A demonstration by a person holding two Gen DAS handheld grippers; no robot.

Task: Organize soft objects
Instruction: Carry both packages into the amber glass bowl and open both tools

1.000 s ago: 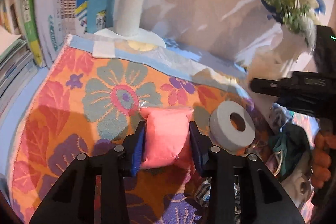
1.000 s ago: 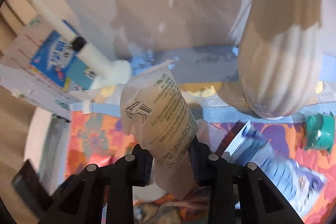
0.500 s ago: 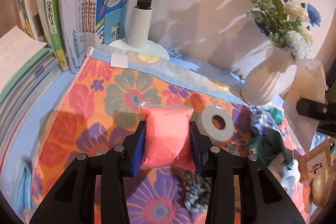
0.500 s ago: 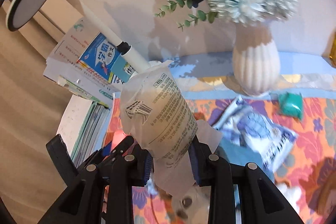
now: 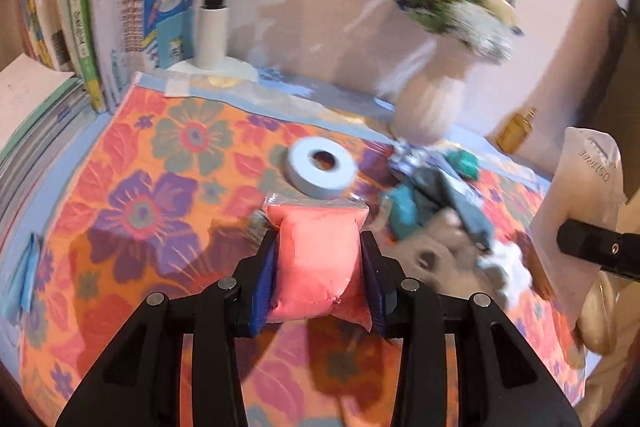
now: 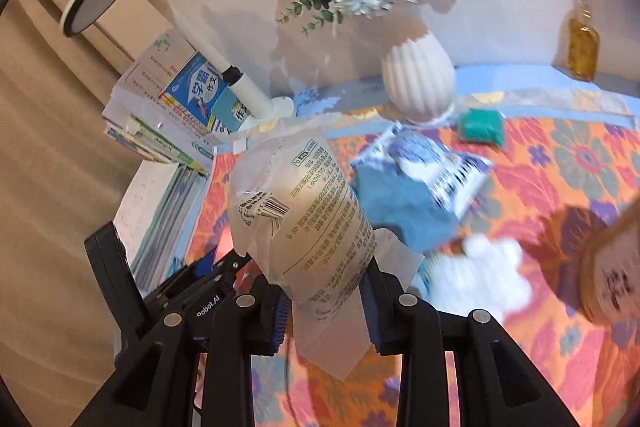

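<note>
My left gripper [image 5: 318, 283] is shut on a pink soft pouch [image 5: 316, 259] and holds it above the floral cloth [image 5: 140, 195]. My right gripper [image 6: 324, 307] is shut on a pale plastic packet with printed text [image 6: 304, 223], held above the cloth [image 6: 580, 167]; the packet also shows at the right of the left wrist view [image 5: 580, 203]. A pile of soft items lies on the cloth: blue fabric [image 6: 400, 203], a blue-white packet [image 6: 436, 163], a teal pouch [image 6: 480, 123] and white fluff [image 6: 480, 279].
A white tape roll [image 5: 320, 167] lies on the cloth. A white vase with flowers [image 6: 418, 75], a lamp base [image 5: 212, 31], upright books [image 5: 80, 27] and an amber bottle [image 6: 582, 43] stand along the wall. A tan object [image 6: 612, 267] is at the right.
The left gripper has pulled back and turned right with the pink pouch; the tape roll now lies ahead of it. The right gripper has lifted and drawn back with its packet.
</note>
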